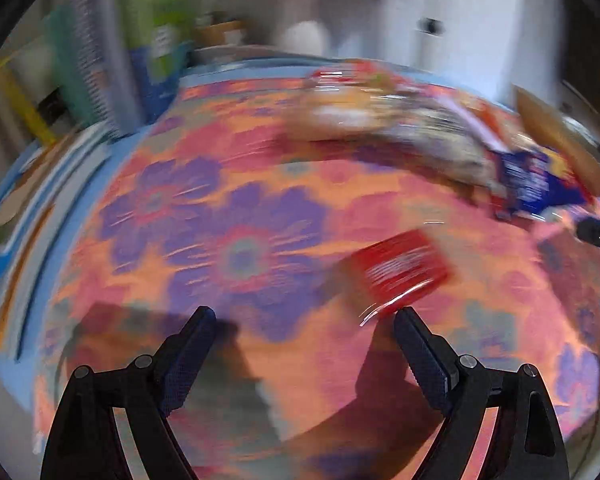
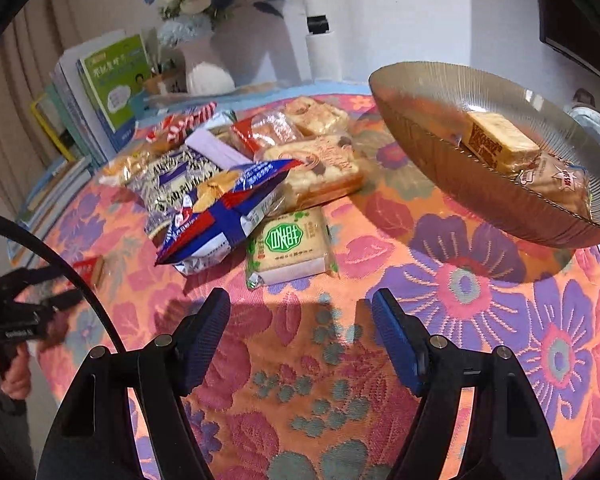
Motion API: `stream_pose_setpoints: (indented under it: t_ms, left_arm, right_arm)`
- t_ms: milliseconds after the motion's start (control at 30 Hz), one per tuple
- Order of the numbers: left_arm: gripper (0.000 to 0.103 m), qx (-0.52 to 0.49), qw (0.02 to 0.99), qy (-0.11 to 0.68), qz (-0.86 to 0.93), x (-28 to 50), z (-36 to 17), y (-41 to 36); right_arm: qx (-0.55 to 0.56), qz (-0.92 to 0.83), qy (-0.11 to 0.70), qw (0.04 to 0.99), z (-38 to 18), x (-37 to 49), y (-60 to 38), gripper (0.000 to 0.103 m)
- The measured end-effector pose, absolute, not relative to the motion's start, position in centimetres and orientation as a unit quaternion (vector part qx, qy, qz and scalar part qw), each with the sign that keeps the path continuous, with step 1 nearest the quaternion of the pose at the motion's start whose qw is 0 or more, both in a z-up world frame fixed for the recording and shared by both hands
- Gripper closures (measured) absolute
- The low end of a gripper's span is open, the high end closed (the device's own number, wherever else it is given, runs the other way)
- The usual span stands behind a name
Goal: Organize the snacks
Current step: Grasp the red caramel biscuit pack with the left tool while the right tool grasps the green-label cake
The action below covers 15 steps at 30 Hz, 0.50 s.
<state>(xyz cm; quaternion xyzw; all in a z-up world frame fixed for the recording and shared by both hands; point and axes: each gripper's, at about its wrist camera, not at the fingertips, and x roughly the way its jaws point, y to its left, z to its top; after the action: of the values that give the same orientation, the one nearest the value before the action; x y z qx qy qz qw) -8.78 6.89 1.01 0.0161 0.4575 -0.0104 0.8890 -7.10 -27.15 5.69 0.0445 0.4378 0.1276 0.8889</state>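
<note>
The snack pile (image 2: 236,168) sits heaped mid-table, wrappers overlapping, a green-printed biscuit pack (image 2: 290,246) at its near edge. To the right, the ribbed glass bowl (image 2: 432,148) already holds a yellow wrapped bar (image 2: 500,142) and a star-marked packet, so sorting looks underway. One small red packet (image 1: 400,270) lies apart, just ahead of the left gripper (image 1: 304,320), whose fingers are spread wide and empty; likely the next target, though that view is badly blurred. The right gripper (image 2: 300,304) hangs over the floral tablecloth (image 2: 480,300), fingers apart, holding nothing. Behind: books (image 2: 112,84), a white vase (image 2: 206,66) of blue flowers, white wall.
</note>
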Motion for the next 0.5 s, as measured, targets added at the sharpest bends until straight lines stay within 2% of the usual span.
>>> stream_pose_setpoints:
  t_ms: [167,367,500]
  left_arm:
    - [0.016,-0.047,0.887,0.459,0.013,-8.8,1.4,11.1]
    - [0.016,-0.093,0.867,0.472,-0.131,-9.7,2.0,7.1]
    - [0.016,-0.08,0.869,0.472,-0.13,-8.3,1.8,4.3]
  right_arm:
    - [0.029,0.1,0.47,0.877,5.1,-5.4,-27.1,0.03]
    - [0.019,0.125,0.478,0.869,5.2,-4.0,-26.1,0.03]
    - [0.006,0.124,0.477,0.87,4.8,-3.1,-24.9,0.03]
